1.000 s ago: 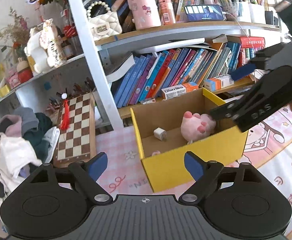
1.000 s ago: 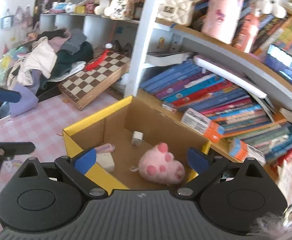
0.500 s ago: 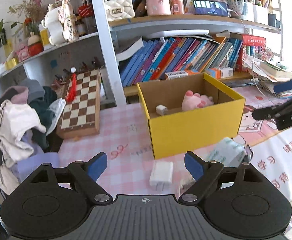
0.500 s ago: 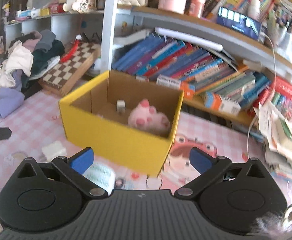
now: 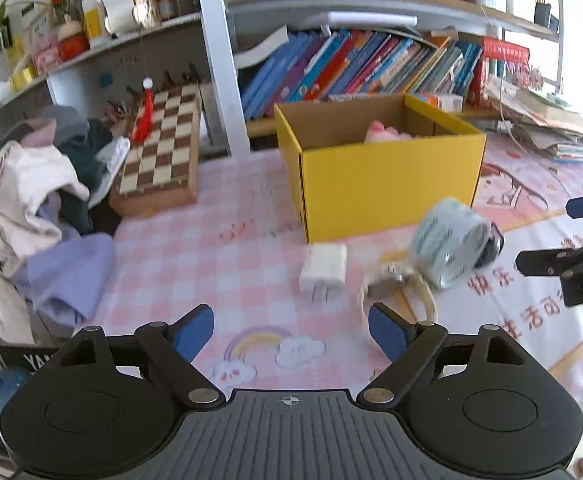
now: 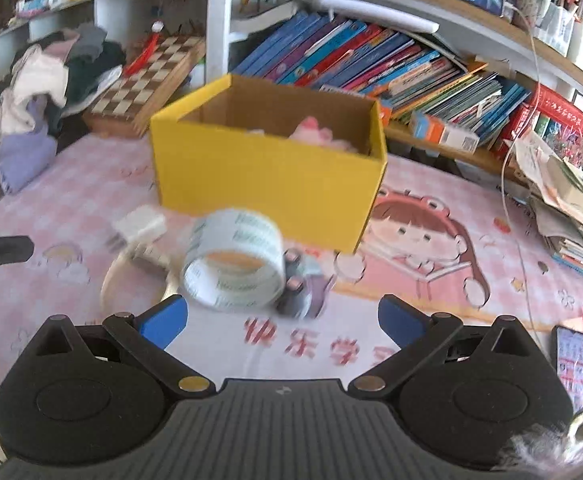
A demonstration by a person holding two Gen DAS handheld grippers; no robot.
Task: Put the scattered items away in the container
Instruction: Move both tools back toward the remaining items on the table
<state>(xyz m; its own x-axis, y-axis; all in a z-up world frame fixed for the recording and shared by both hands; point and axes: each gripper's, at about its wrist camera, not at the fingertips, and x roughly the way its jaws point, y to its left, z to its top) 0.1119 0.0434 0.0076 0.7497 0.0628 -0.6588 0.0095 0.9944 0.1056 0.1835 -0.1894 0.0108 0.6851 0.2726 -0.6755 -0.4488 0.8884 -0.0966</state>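
At far left a heap of clothes (image 5: 31,200) lies beside a chessboard (image 5: 159,156). The left gripper (image 5: 291,330) hangs spread and empty above the pink mat; a white charger (image 5: 323,266) and a watch (image 5: 395,284) lie just beyond. The yellow box (image 5: 383,184) holds a pink plush (image 5: 383,132). A tape roll (image 6: 233,258) sits near the box, ahead of the right gripper (image 6: 283,318), also spread and empty.

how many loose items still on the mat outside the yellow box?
4, all in front of the yellow box: white charger, tape roll, watch beside the charger, and a dark blurred object behind the tape. More may be hidden.
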